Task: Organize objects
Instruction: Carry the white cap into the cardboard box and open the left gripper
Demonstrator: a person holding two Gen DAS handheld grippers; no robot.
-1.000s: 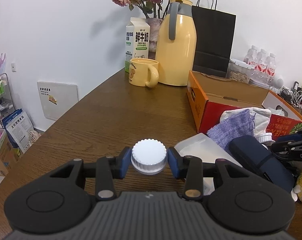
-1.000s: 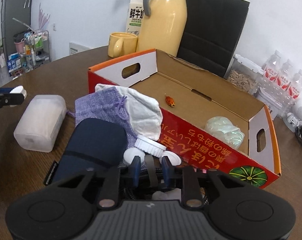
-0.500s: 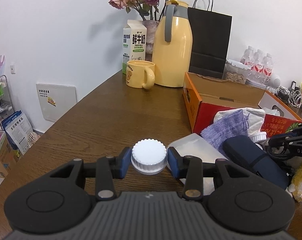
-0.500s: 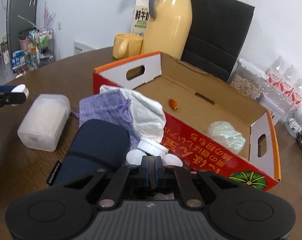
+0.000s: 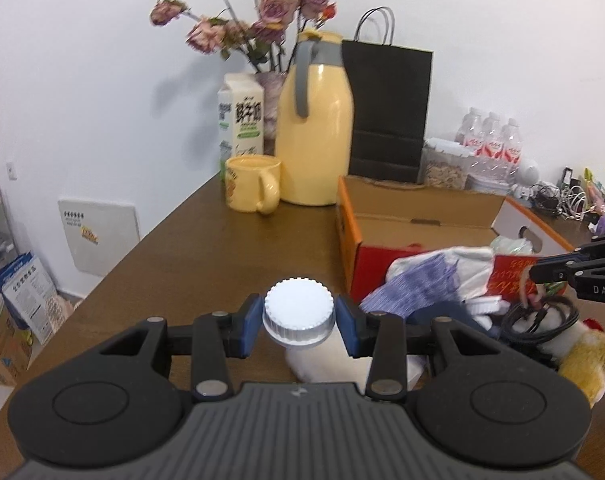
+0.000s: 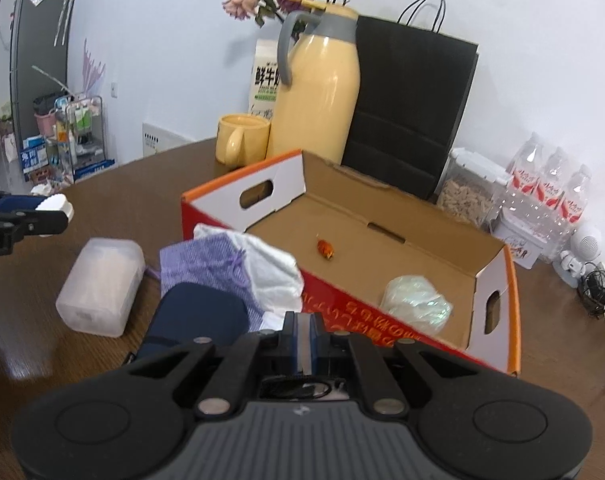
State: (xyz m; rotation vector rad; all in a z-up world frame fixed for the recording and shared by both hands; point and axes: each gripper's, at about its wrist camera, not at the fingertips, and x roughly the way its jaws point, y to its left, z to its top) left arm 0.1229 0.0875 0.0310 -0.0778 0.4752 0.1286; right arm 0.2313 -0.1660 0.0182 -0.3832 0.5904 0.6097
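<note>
In the left wrist view, the left claw (image 5: 299, 326) pinched a white ribbed cap (image 5: 299, 316) between its blue pads, the cap sitting squarely in the middle of the gap and held above the brown bench (image 5: 206, 248). Directly below it lay a frosted plastic container (image 5: 326, 364), mostly hidden by the claw. To the right stood the red-and-orange cardboard box (image 5: 382, 216), with a purple cloth pouch (image 5: 414, 288) and white cloth (image 5: 466, 260) heaped against its near wall. The right claw (image 5: 542, 268) reached in from the right edge, a coil of black cable (image 5: 542, 318) hanging from it beside a yellow plush toy (image 5: 586, 360). In the right wrist view, the right claw (image 6: 303, 340) had its fingers pressed together; the cable itself was barely visible there. Ahead of it the box (image 6: 422, 344) lay open, holding a small orange item (image 6: 325, 249) and a pale crumpled bundle (image 6: 416, 304). A navy case (image 6: 200, 320) lay just left of the claw, touching the pouch (image 6: 202, 264). The left claw (image 6: 42, 210) with its cap (image 6: 56, 205) hung at the far left, above and apart from the container (image 6: 100, 286).
</note>
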